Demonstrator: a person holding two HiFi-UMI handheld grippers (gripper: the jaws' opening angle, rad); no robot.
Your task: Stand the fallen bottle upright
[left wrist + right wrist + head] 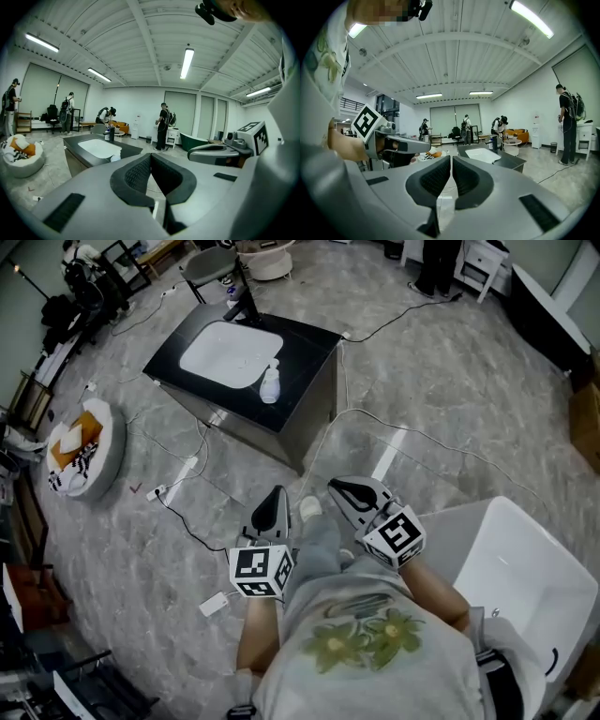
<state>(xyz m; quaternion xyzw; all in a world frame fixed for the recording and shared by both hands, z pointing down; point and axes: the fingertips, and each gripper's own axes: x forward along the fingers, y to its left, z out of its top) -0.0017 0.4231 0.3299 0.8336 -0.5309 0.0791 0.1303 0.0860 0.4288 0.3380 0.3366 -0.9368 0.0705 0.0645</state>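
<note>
A small clear bottle (pixel 269 385) with a narrow top sits on the black counter (pixel 309 357), beside the white basin (pixel 228 351), near the counter's front edge. From here I cannot tell whether it lies or stands. In the left gripper view it is a pale shape (pixel 116 157) at the counter's near corner. Both grippers are held in front of the person's chest, well short of the counter and above the floor. My left gripper (pixel 274 507) (pixel 150 157) is shut and empty. My right gripper (pixel 352 493) (pixel 451 159) has its pads together with nothing between them.
A white bathtub (pixel 525 568) stands close at the right. Cables (pixel 192 474) and a power strip (pixel 214 604) lie on the marble floor between me and the counter. A round cushion bed (pixel 84 448) sits at the left. Several people (pixel 162 125) stand far off.
</note>
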